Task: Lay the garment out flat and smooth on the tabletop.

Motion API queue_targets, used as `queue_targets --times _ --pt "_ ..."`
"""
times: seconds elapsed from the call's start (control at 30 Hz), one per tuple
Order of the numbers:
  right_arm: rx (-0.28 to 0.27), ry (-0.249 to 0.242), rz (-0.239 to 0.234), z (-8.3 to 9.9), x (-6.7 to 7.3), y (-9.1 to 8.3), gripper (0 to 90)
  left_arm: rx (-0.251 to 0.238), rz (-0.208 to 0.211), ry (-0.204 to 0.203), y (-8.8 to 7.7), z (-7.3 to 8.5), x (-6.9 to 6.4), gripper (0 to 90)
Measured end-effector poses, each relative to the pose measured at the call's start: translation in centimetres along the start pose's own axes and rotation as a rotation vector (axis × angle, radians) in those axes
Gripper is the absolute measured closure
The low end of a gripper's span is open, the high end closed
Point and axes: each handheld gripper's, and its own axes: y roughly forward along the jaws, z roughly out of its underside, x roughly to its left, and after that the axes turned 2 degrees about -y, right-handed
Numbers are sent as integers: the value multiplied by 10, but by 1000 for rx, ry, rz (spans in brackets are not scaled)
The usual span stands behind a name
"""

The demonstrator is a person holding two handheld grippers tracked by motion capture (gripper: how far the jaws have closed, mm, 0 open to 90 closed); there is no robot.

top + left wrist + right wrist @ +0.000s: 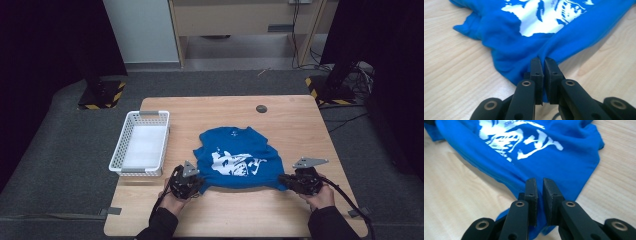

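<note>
High view: we see the blue T-shirt lying flat mid-surface, white basket to its left. Left tool and right tool each sit at a near corner of the shirt's hem. Left gripper view: jaws clenched on a bunched fold of the T-shirt. Right gripper view: jaws pinching the shirt's hem, fabric between them.

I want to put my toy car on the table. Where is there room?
The far strip between the shirt and the table edge is bare, apart from a small dark disc. The near strip by the hands is bare too. The basket fills the left edge, the shirt the middle.
</note>
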Motion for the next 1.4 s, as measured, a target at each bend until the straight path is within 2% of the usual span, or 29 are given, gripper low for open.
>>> queue_targets --times 0.17,0.33,0.43,0.53,0.63,0.67,0.73,0.87,0.93,0.97,1.13,1.23,1.4 --pt "-4 24 14 -7 -11 10 819 -21 -13 -31 6 -2 10 837" --pt "3 13 42 -10 -15 16 807 -9 -36 -49 18 -7 19 807" --pt "27 -6 76 -8 -16 25 749 8 -46 -65 27 -8 25 797" --pt "43 -16 98 -5 -14 29 704 14 -63 -51 29 -7 23 760" --pt "49 -14 111 -4 -13 31 660 13 -72 -57 29 -6 24 728" --pt "42 -19 128 -4 -13 30 619 11 -74 -67 28 -5 25 680" --pt "32 -13 131 -5 -13 29 588 3 -79 -88 26 -5 26 667" --pt "-9 -6 161 -6 -12 19 484 -27 -85 -126 15 -5 27 604" --pt "-13 -10 174 -5 -9 15 439 -52 -84 -143 6 -5 23 568" --pt "-12 -13 172 -4 -8 14 425 -57 -86 -140 3 -4 22 561" --pt "-19 -14 189 -2 -4 7 436 -70 -88 -151 -7 0 17 542" --pt "-53 19 193 -2 -3 -3 484 -79 -89 -166 -14 3 15 533" --pt "-44 47 174 -2 -3 -5 548 -74 -83 -189 -17 4 12 541"
